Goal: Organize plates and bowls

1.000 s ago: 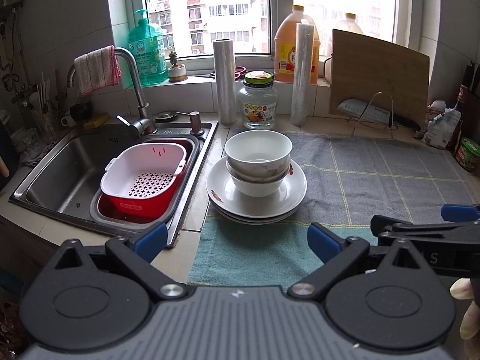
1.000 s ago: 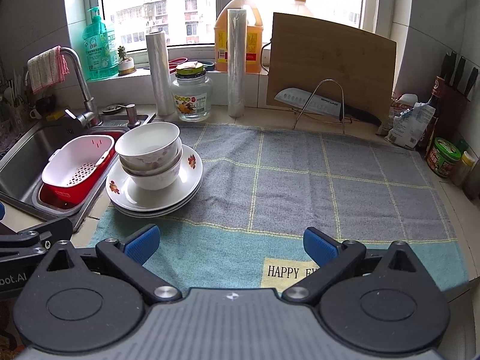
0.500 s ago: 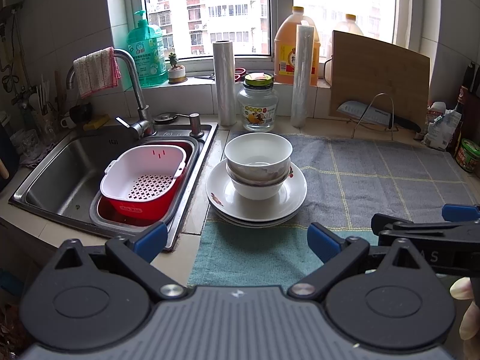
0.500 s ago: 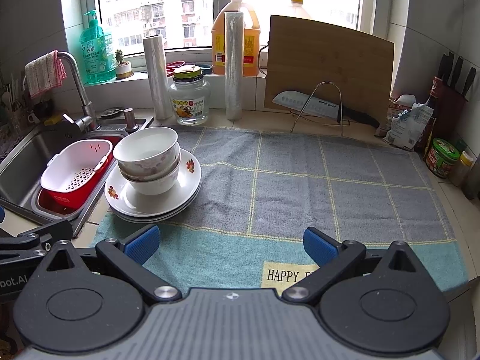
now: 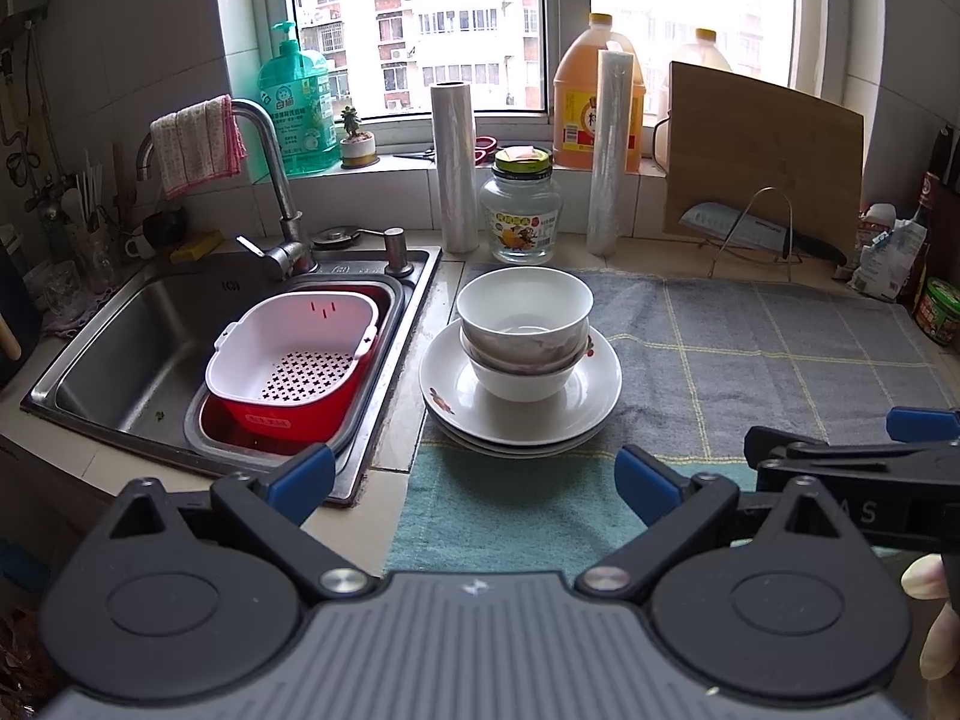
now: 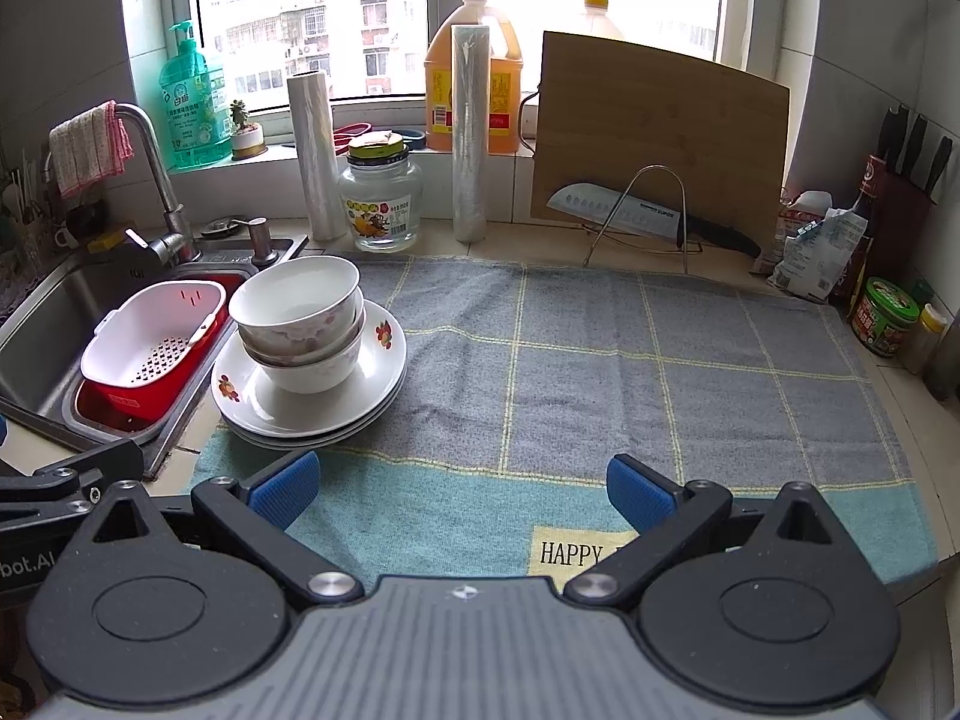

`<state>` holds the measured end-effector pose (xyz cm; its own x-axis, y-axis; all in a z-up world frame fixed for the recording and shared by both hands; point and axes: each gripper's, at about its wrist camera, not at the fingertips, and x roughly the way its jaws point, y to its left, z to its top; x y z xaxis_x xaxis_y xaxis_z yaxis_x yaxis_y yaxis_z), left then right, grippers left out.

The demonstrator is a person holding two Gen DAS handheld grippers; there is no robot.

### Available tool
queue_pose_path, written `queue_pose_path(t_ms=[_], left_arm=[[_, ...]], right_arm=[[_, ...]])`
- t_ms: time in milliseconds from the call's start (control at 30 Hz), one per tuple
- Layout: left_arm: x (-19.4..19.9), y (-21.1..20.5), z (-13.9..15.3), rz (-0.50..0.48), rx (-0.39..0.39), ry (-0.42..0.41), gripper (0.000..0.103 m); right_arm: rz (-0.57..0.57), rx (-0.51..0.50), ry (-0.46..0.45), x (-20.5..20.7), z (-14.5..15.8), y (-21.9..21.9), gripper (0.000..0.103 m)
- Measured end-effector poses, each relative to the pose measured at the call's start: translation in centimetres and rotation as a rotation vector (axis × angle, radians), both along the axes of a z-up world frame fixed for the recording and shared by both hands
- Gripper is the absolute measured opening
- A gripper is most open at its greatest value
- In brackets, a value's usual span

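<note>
A stack of white bowls (image 5: 523,324) (image 6: 297,318) stands on a stack of white flowered plates (image 5: 576,402) (image 6: 372,372) at the left edge of the grey-and-teal towel (image 6: 600,360), beside the sink. My left gripper (image 5: 474,477) is open and empty, just short of the plates. My right gripper (image 6: 462,489) is open and empty over the towel's near edge, to the right of the stack; its fingers (image 5: 918,423) show in the left wrist view.
A white strainer in a red basin (image 5: 288,354) sits in the sink (image 5: 120,348) under the tap (image 5: 270,180). A jar (image 6: 379,204), two film rolls, oil jugs, a cutting board (image 6: 654,138) and a knife on a rack (image 6: 648,216) line the back. Jars and bottles stand far right.
Both grippers have drifted slightly; the stack sits a little lower and nearer in both views. Both stay open and empty.
</note>
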<state>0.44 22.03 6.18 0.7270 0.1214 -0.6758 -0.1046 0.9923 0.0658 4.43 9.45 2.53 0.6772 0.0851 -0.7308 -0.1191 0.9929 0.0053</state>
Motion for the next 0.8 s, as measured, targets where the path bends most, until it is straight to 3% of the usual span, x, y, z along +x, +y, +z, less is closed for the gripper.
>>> queue_pose_path(t_ms=[800], left_arm=[[0.37, 0.18, -0.03, -0.001, 0.002, 0.001, 0.099]], right_arm=[[-0.011, 0.004, 0.001, 0.3, -0.1, 0.1, 0.103]])
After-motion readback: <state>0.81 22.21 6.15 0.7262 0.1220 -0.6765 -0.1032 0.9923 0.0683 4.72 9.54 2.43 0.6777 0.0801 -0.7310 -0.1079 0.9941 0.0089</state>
